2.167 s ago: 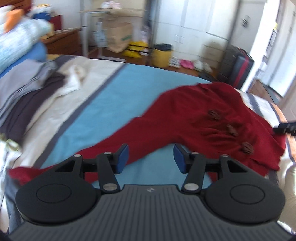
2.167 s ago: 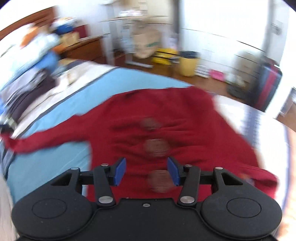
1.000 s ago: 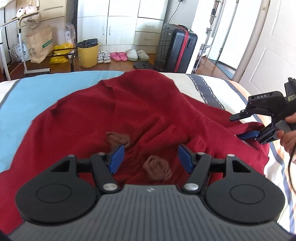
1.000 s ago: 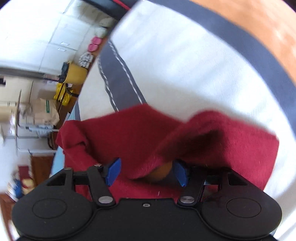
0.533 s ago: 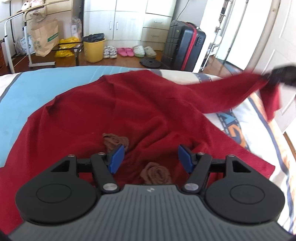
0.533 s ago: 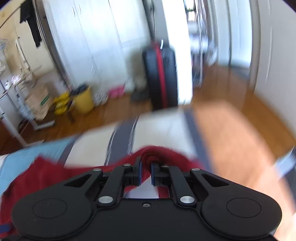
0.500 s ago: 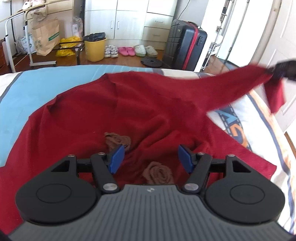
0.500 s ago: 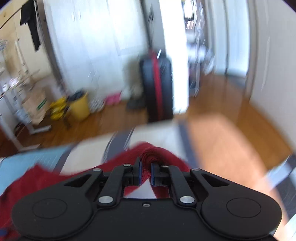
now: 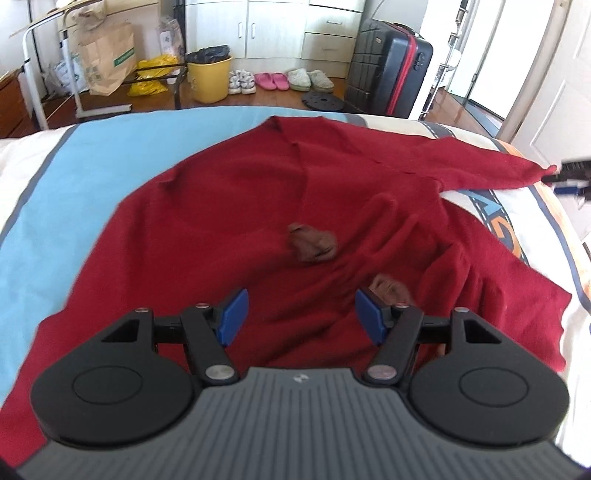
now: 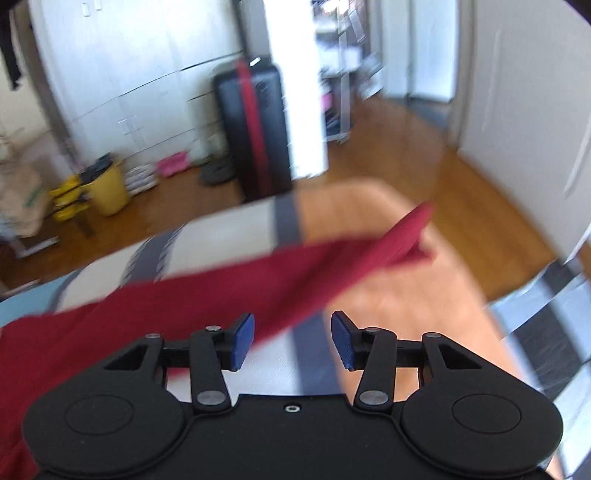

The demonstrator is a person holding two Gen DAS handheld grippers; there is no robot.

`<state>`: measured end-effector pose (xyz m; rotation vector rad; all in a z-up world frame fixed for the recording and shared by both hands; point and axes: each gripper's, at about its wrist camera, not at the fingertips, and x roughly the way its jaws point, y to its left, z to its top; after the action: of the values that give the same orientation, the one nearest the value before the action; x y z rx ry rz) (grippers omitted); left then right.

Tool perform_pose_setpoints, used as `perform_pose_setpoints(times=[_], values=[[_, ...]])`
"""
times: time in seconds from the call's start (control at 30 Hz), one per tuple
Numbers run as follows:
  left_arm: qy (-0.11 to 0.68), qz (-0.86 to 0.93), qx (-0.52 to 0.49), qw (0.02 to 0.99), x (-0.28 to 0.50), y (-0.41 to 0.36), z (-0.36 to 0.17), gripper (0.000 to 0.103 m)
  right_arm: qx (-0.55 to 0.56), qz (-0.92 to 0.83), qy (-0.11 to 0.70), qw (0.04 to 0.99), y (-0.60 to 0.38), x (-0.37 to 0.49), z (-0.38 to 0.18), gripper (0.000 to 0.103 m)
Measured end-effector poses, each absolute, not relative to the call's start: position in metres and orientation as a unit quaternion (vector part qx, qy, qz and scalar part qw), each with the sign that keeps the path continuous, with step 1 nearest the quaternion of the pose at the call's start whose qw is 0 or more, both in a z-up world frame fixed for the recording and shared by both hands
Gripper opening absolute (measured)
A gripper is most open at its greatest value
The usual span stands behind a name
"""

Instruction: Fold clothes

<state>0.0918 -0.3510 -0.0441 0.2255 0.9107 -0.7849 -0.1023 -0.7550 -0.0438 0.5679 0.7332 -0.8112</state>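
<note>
Spread across a blue-and-cream striped bed (image 9: 92, 177), a red cardigan (image 9: 229, 221) stretches one sleeve (image 9: 491, 170) rightward toward the nearer right tongs (image 10: 291, 338), whose jaws are opening empty beneath it, while the left tongs (image 9: 301, 314) hover spread over its body.

White cabinets (image 9: 273, 29) line the far wall above a wooden floor (image 10: 399, 162). A black suitcase (image 9: 388, 62) stands beside a yellow bin (image 9: 210, 79); daylight brightens the doorway.

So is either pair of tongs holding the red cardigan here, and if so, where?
No. The left tongs hover open over the red cardigan. The right tongs are opening, and the sleeve lies clear of them.
</note>
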Motion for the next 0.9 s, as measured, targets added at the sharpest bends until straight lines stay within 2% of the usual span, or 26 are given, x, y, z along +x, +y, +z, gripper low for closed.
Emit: perform_pose_setpoints(times=[0.1, 0.2, 0.3, 0.37, 0.57, 0.63, 0.67, 0.73, 0.77, 0.8, 0.87, 0.9], values=[[0.441, -0.362, 0.074, 0.818, 0.083, -0.310, -0.042, 0.069, 0.297, -0.279, 0.354, 0.842, -0.717, -0.117, -0.057, 0.052], [0.486, -0.360, 0.009, 0.796, 0.073, -0.270, -0.054, 0.070, 0.324, -0.187, 0.360, 0.855, -0.683, -0.134, -0.073, 0.052], [0.541, -0.359, -0.030, 0.760, 0.055, -0.243, -0.074, 0.070, 0.347, -0.116, 0.362, 0.857, -0.657, -0.154, -0.092, 0.058], [0.563, -0.365, -0.033, 0.741, 0.038, -0.235, -0.087, 0.070, 0.359, -0.109, 0.365, 0.852, -0.645, -0.162, -0.104, 0.059], [0.559, -0.422, -0.031, 0.713, 0.008, -0.240, -0.095, 0.073, 0.450, -0.077, 0.312, 0.833, -0.613, -0.178, -0.125, 0.060], [0.569, -0.447, -0.037, 0.690, 0.003, -0.248, -0.099, 0.076, 0.431, -0.091, 0.309, 0.843, -0.603, -0.169, -0.123, 0.062], [0.578, -0.458, -0.050, 0.674, 0.002, -0.251, -0.104, 0.077, 0.421, -0.098, 0.308, 0.848, -0.598, -0.165, -0.122, 0.058], [0.600, -0.471, -0.068, 0.643, -0.002, -0.258, -0.117, 0.084, 0.394, -0.112, 0.312, 0.858, -0.589, -0.154, -0.118, 0.029], [0.597, -0.468, -0.071, 0.647, -0.005, -0.259, -0.119, 0.084, 0.377, -0.118, 0.316, 0.863, -0.584, -0.148, -0.115, 0.011], [0.594, -0.463, -0.077, 0.653, -0.007, -0.259, -0.119, 0.082, 0.359, -0.124, 0.321, 0.867, -0.580, -0.141, -0.111, 0.011], [0.577, -0.467, -0.067, 0.667, -0.012, -0.259, -0.108, 0.037, 0.325, -0.136, 0.329, 0.876, -0.571, -0.130, -0.105, 0.011], [0.566, -0.470, -0.062, 0.675, -0.015, -0.258, -0.102, 0.007, 0.315, -0.144, 0.313, 0.885, -0.566, -0.136, -0.095, 0.011]])
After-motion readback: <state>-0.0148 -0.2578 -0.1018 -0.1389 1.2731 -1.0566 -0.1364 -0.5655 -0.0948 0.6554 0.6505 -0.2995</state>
